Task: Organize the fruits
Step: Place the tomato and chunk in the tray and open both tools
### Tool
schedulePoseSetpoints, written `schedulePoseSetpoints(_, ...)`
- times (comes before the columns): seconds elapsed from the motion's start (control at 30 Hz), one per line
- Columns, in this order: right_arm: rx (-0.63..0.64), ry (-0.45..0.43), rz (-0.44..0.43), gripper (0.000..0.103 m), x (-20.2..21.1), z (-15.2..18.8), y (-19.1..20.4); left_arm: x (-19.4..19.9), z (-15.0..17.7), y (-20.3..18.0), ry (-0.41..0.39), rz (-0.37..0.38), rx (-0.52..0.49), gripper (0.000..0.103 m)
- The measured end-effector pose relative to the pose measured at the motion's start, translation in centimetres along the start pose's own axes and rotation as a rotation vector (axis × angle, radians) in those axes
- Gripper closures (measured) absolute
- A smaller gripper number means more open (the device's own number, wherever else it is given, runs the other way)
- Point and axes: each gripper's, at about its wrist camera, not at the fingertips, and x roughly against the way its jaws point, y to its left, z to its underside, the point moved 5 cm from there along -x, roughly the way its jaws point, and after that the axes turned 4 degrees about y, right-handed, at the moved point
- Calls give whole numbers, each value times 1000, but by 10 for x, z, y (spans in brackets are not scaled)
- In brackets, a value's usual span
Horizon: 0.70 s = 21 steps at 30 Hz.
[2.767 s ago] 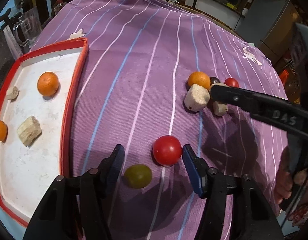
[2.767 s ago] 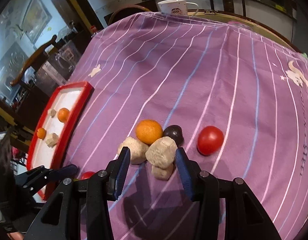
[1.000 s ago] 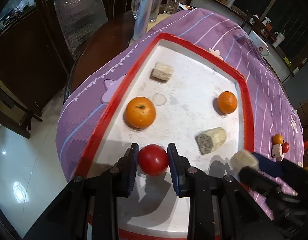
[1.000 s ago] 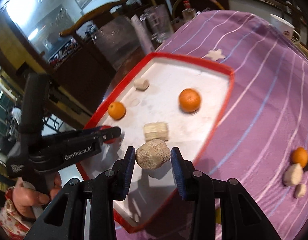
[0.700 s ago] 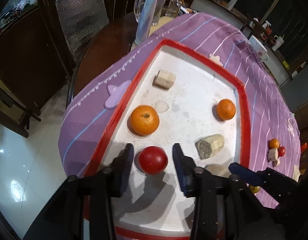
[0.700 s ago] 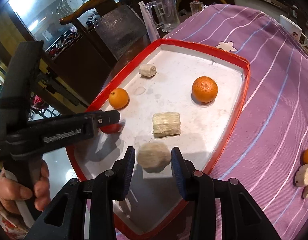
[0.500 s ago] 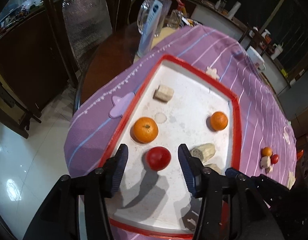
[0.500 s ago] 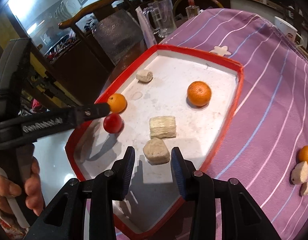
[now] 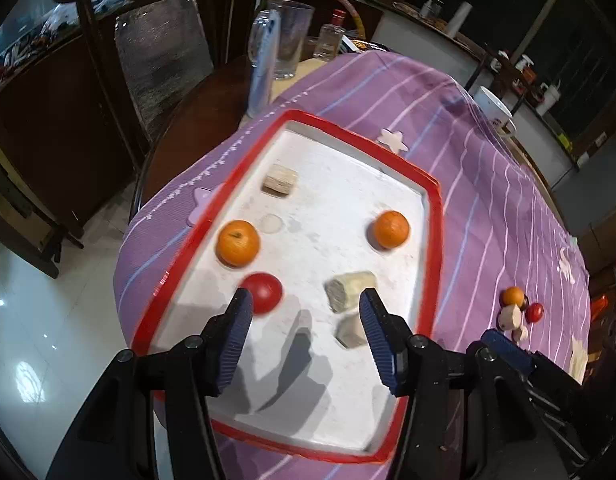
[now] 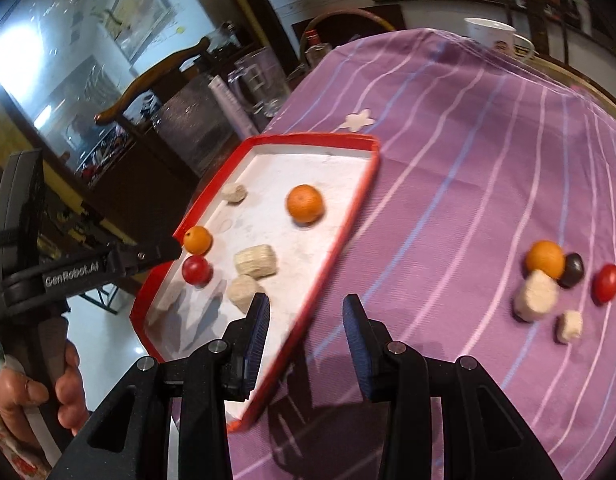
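With both the left gripper (image 9: 306, 312) and right gripper (image 10: 306, 314) spread wide and empty over the red tray (image 10: 339, 236), the leftover fruit pile (image 10: 555, 276) out on the purple cloth (image 10: 467, 184) is probably best approached low and picked singly.

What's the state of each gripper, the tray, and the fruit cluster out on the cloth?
left gripper: open, empty, above the tray.
right gripper: open, empty, over the tray's edge.
tray: holds two oranges, a red tomato and three beige chunks.
cluster on the cloth: unsorted; orange, dark fruit, red tomato, two beige chunks.
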Motion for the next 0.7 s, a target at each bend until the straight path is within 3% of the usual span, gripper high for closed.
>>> schedulePoseSetpoints(0.7, -107, -22, 7, 61, 37, 19, -61, 2, 19, -58, 28, -2, -30, 47)
